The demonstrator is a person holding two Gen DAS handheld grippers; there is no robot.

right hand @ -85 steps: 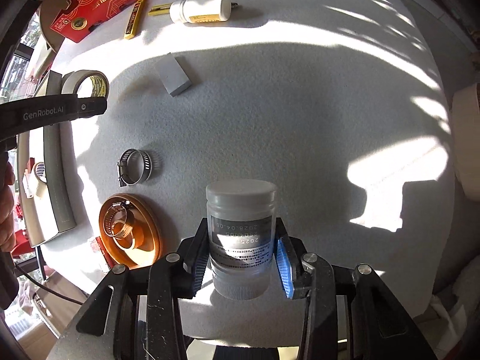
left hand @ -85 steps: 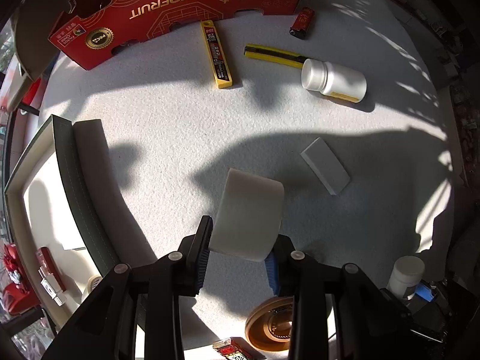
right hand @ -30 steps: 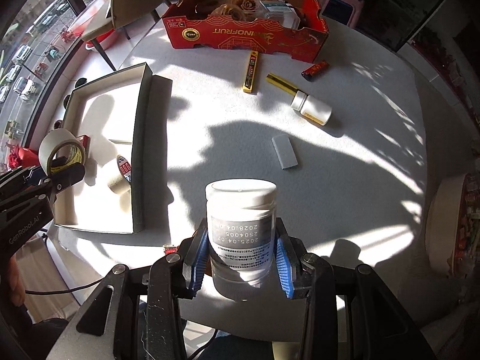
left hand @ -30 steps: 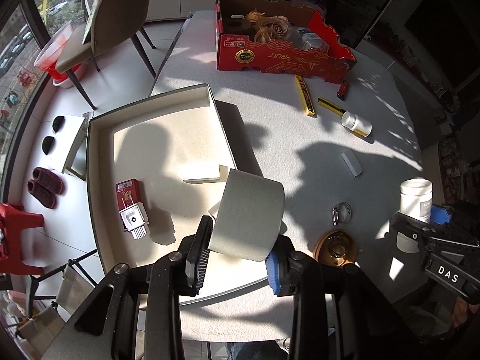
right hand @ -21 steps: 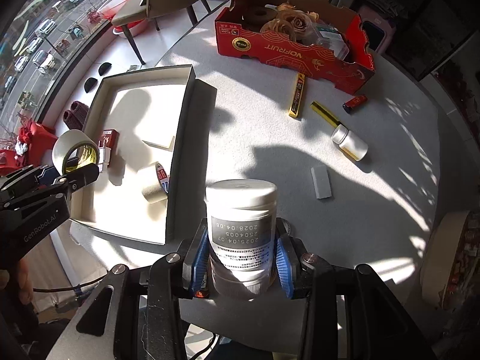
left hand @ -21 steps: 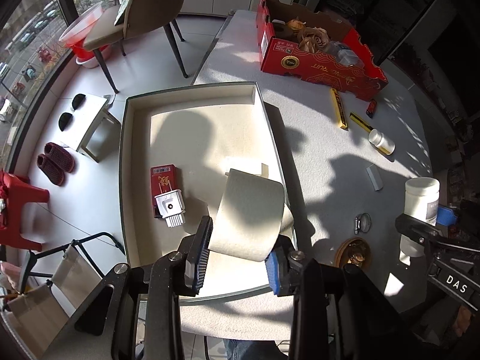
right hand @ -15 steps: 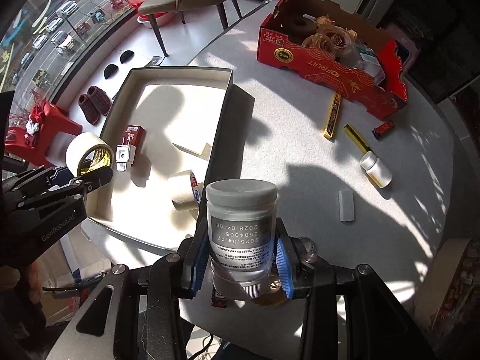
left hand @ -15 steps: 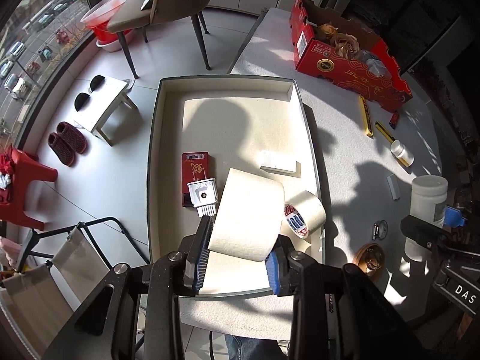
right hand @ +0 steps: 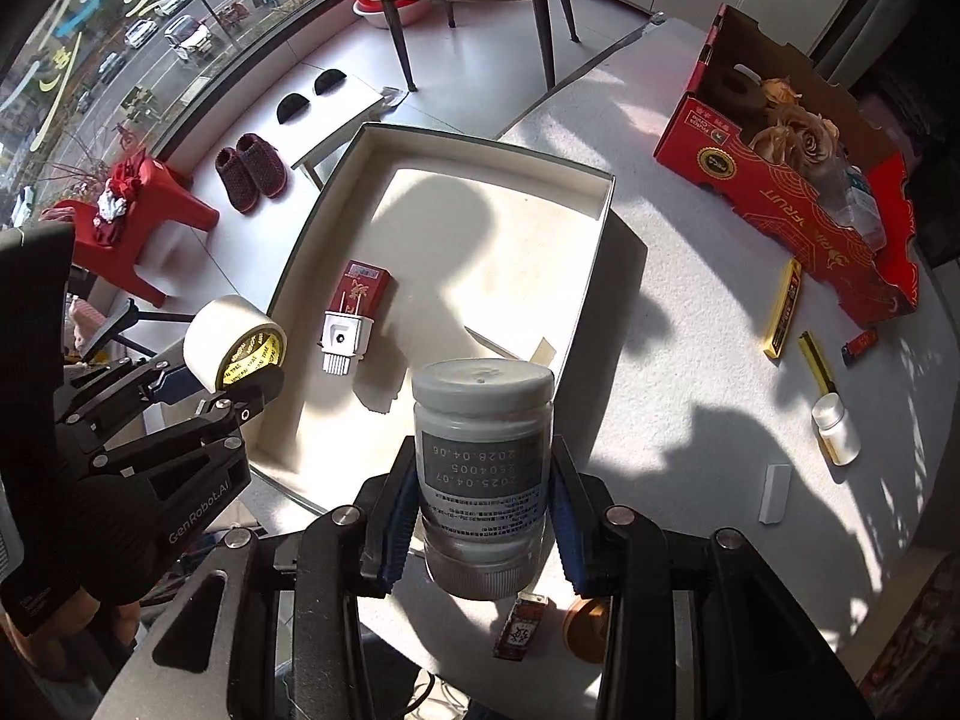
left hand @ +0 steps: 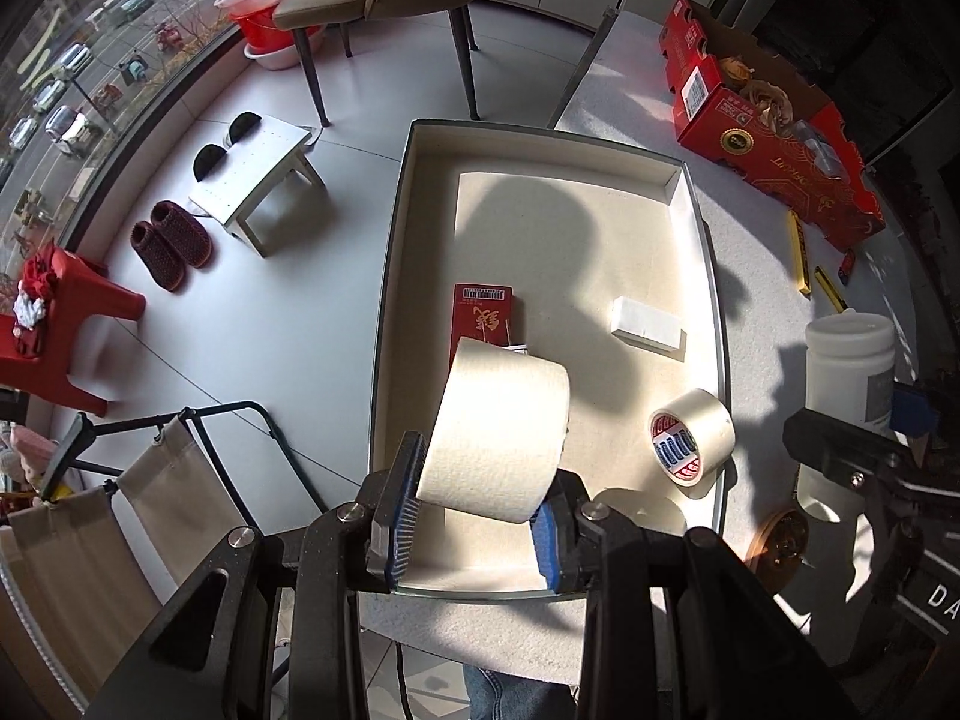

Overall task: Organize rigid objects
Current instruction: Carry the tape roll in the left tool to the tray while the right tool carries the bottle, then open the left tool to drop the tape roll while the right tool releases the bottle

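1. Two tools hang above the white tray on the tabletop.
2. Left tool is clenched on a cream tape roll, held over the tray's near end, beside the loose tape roll lying inside.
3. Right tool grips a white jar, raised over the tray's near right corner.
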